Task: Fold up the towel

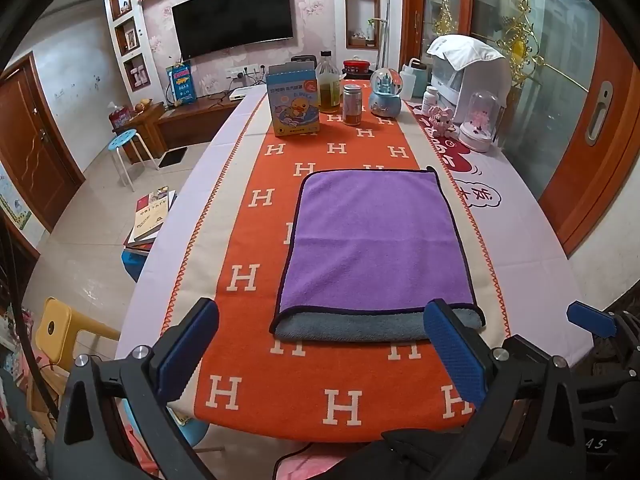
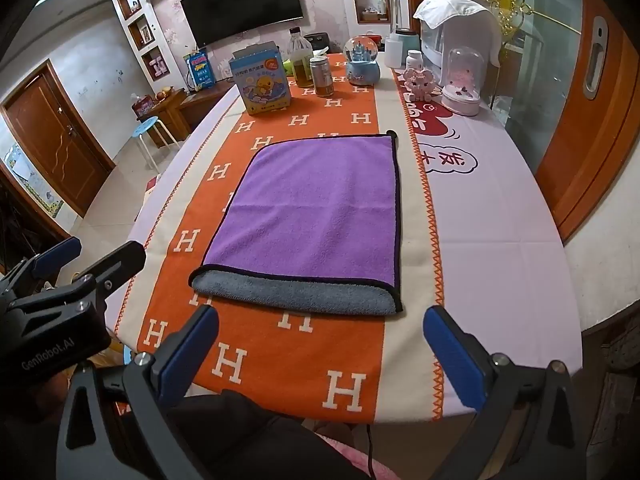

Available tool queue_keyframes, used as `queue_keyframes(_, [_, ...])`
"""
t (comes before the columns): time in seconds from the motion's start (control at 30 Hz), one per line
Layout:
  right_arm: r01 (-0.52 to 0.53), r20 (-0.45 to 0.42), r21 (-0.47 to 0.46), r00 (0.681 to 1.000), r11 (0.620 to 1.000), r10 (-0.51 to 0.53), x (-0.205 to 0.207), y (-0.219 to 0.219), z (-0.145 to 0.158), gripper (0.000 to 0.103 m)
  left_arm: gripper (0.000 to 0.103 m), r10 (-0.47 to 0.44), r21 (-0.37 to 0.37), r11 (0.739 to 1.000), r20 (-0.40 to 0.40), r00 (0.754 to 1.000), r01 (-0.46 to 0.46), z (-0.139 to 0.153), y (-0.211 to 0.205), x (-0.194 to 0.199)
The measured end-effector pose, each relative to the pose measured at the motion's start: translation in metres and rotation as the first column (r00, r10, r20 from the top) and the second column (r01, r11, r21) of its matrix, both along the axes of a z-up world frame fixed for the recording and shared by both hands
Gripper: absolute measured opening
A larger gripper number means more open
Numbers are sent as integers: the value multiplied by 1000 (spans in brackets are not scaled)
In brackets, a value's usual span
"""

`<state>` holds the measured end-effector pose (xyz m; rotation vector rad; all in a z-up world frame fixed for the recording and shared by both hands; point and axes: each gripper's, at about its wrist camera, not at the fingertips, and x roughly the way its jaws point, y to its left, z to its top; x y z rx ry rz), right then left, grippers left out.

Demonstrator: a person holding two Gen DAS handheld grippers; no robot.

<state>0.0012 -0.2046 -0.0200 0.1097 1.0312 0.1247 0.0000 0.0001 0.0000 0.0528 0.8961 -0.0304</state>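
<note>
Both tools, left tool (image 1: pixel 320 344) and right tool (image 2: pixel 320 344), hang with fingers spread wide, holding nothing. Folded purple towel (image 1: pixel 376 240) lies flat on the tabletop (image 1: pixel 532 216), grey underside showing along its near edge.

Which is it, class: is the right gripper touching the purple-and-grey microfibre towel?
Apart. Right wrist view: the open right gripper sits short of the towel; orange cloth shows between.

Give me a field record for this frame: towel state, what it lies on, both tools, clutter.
towel: purple microfibre towel, grey underside, folded once, grey layer sticking out at near edge
surface: orange H-patterned table runner
left tool: open, empty, apart from towel, in front of its near edge
right tool: open, empty, apart from towel
clutter: blue duck-print box, glass oil bottle, snow globe at far end
</note>
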Motion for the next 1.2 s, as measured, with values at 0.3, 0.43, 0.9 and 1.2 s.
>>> queue_keyframes(0.3, [1,0,-1,1000,1000,-1,-1,2,0,102,102,0,-1,1000,0,1000,0,0,0,0])
queue_keyframes(0.43, [1,-1,-2,1000,1000,-1,-2,3,0,102,102,0,-2,1000,-1,1000,0,0,0,0])
queue_keyframes(0.9, [1,-3,-4,1000,1000,-1,-5,3,1,102,102,-1,-6,1000,-8,1000,1,-5,2,-4])
queue_keyframes(1.2, [-4,4,2,1000,1000,4,-6,0,1,102,102,6,-1,1000,-2,1000,-6,-2,3,-11])
